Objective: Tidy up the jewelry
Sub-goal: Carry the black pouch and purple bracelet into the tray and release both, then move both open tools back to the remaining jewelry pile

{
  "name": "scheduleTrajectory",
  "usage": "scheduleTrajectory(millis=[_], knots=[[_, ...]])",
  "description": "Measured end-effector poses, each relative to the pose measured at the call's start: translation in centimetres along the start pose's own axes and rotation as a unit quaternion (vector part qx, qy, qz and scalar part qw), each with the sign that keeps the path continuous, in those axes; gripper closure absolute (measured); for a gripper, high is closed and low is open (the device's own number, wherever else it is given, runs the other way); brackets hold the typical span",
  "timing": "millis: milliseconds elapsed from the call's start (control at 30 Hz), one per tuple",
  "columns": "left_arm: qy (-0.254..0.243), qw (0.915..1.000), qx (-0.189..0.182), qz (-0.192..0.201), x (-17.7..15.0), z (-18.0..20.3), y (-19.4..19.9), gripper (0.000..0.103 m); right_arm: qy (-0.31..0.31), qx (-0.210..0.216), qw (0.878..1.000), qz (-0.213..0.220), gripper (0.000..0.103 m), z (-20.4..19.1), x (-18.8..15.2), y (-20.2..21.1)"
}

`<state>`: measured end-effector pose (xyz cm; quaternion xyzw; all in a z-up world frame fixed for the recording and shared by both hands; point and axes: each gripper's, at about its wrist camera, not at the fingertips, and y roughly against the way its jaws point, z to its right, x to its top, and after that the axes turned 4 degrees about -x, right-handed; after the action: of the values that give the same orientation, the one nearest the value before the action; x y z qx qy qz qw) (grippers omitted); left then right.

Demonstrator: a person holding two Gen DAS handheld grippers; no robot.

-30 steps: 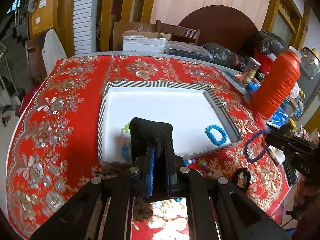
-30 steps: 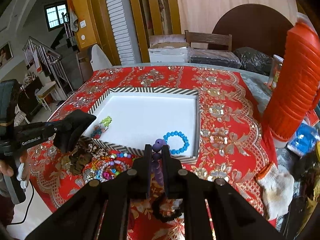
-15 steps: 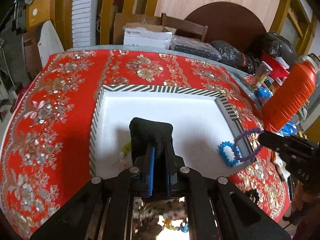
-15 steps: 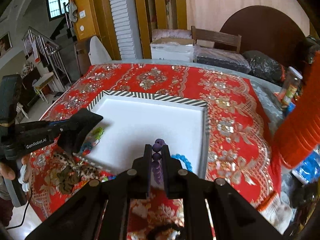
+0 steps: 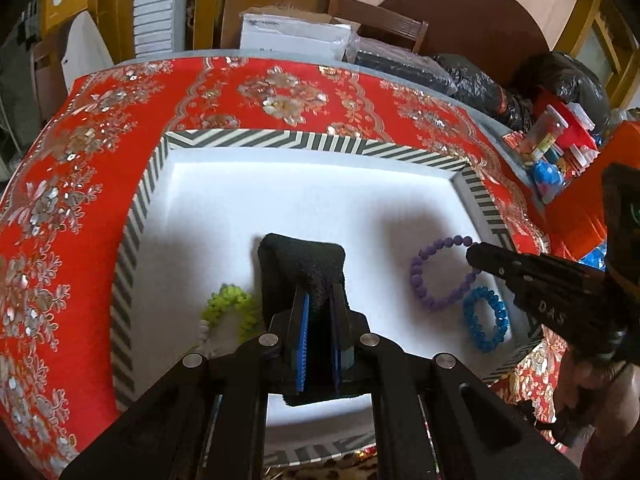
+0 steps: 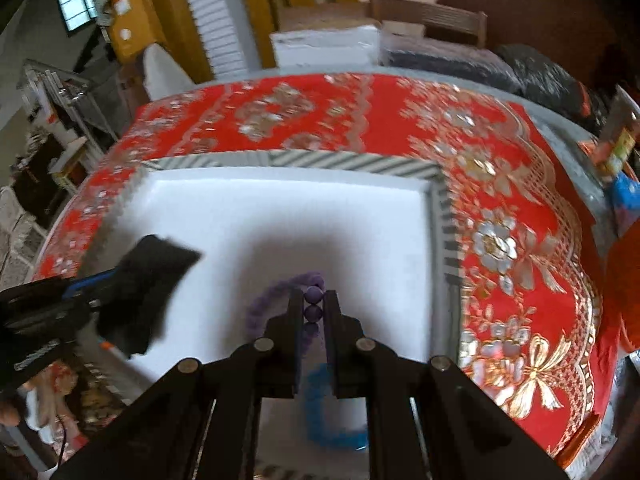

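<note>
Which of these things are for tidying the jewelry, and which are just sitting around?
For the job:
purple bead bracelet, pinched in the right hand-held gripper
blue bracelet
green bracelet
white tray
black cloth, in the left hand-held gripper

Just lying about:
orange jug
white box
black bags

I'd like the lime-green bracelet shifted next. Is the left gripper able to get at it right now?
Probably not yet: the left gripper is shut on a black cloth, though the green bracelet lies uncovered just beside it.
</note>
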<state>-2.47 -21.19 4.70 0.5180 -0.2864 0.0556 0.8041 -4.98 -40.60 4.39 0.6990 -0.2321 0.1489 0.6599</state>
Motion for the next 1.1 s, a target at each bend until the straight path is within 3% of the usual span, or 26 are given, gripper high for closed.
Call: scheduleTrajectory(millis=[167,233,300,400,567,967,1100], knots=[[0.008,0.9999,0.008,0.003,0.1,0.0,-0.5,0.103,-0.017,-0.021,1.000,-0.008,0.093,1.8,-0.2,-1.5],[0.011,0.9999,0.008,0.004,0.3,-0.1,-0.7,0.103,-0.027,-0.020,0.999,-0.018,0.084,2.4,-0.4,-1.8],[0.006,0.9999,0.010,0.002,0.3,-0.1,-0.8,0.099,-0.029,-0.018,0.999,-0.016,0.068,2.6,-0.7,-1.5],[0.014,0.9999,0.006,0.000,0.2,-0.2,-0.9,0.089,-0.022,-0.013,1.000,-0.008,0.065,2.3,-1.2,-0.4],[0.005,0.9998,0.017,0.014,-0.1,0.5,0.4,0.086,-0.019,0.001,1.000,0.007,0.056,1.7,-2.1,1.8],[-0.027,0.9976,0.029,0.056,-1.3,2.6,5.2,0.086,0.000,0.001,0.999,0.044,0.050,-0.4,-5.1,8.2],[-0.022,0.9978,0.018,0.060,-2.2,2.6,7.0,0.086,0.006,0.005,0.999,0.051,0.049,-1.0,-6.7,10.2]])
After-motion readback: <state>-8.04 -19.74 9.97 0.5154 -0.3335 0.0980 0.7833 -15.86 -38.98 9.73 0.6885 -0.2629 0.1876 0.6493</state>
